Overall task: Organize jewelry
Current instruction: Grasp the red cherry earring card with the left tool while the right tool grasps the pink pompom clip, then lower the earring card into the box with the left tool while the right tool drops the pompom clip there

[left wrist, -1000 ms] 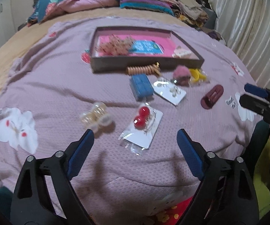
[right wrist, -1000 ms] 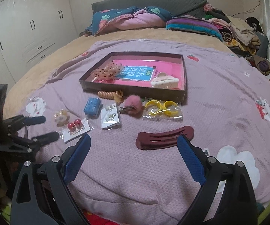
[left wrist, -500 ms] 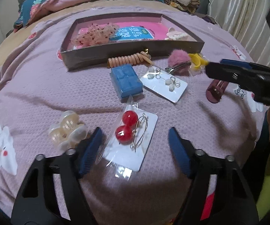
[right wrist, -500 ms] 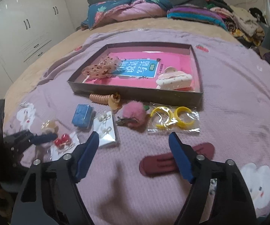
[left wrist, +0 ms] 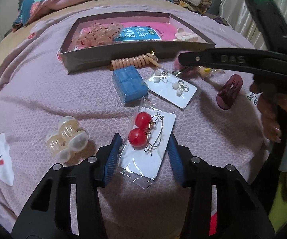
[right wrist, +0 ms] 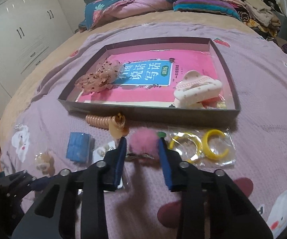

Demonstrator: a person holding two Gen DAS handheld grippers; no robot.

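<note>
My left gripper (left wrist: 144,139) is open, its fingers on either side of a bagged card of red ball earrings (left wrist: 146,139) lying on the purple bedspread. My right gripper (right wrist: 142,143) is open around a pink pom-pom hair clip (right wrist: 143,145). The grey tray (right wrist: 149,112) holds a sequined scrunchie (right wrist: 99,75) and a cream claw clip (right wrist: 197,87). A peach coil tie (left wrist: 133,61), a blue box (left wrist: 130,84), a pearl earring card (left wrist: 172,85), a clear claw clip (left wrist: 66,139), a maroon clip (left wrist: 229,91) and bagged yellow hoops (right wrist: 207,145) lie loose.
The right gripper's black body (left wrist: 243,63) crosses the right of the left wrist view. Pillows and folded clothes (right wrist: 203,4) lie at the head of the bed. A white wardrobe (right wrist: 18,31) stands at the left. The bed edge is just below both grippers.
Both grippers have moved forward and down. The left now straddles the red earring card and the right straddles the pink pom-pom clip. Both jaws have narrowed.
</note>
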